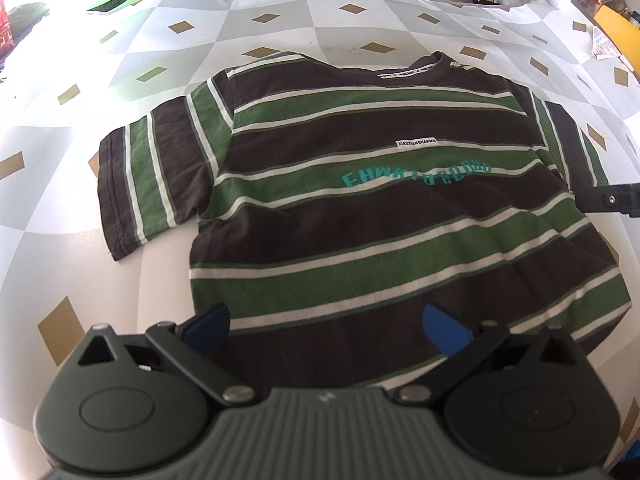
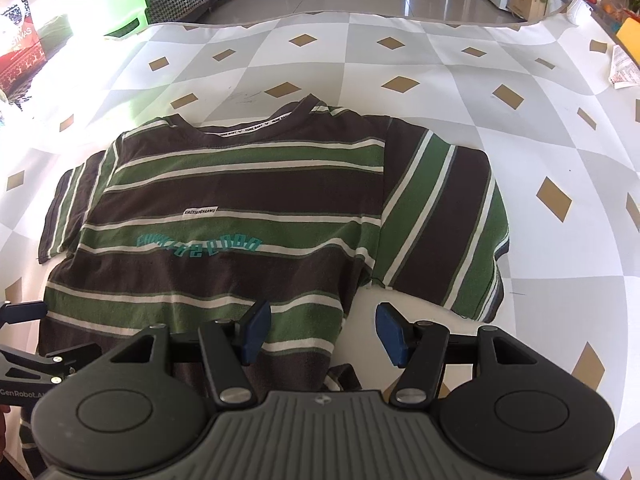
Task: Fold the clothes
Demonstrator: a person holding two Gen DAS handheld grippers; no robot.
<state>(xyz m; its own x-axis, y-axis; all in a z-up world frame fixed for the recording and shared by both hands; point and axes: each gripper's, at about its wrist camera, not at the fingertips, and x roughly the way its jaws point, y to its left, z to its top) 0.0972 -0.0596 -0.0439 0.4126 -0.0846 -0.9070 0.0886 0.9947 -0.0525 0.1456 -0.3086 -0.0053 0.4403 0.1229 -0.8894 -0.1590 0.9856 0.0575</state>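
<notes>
A dark brown T-shirt (image 1: 360, 216) with green and white stripes and teal lettering lies flat, front up, on the table, collar away from me and both sleeves spread out. My left gripper (image 1: 326, 326) hovers open over the lower part of the shirt, with nothing between its blue pads. In the right wrist view the same shirt (image 2: 224, 200) fills the middle. My right gripper (image 2: 324, 332) stands open above the shirt's lower right side edge, gripping nothing. A finger of the left gripper (image 2: 24, 311) shows at the left edge.
The tablecloth (image 2: 540, 128) has white and grey checks with gold diamonds. A paper slip (image 2: 622, 66) and a yellow object (image 2: 630, 28) lie at the far right. A green chair (image 2: 128, 0) stands beyond the table's far left edge.
</notes>
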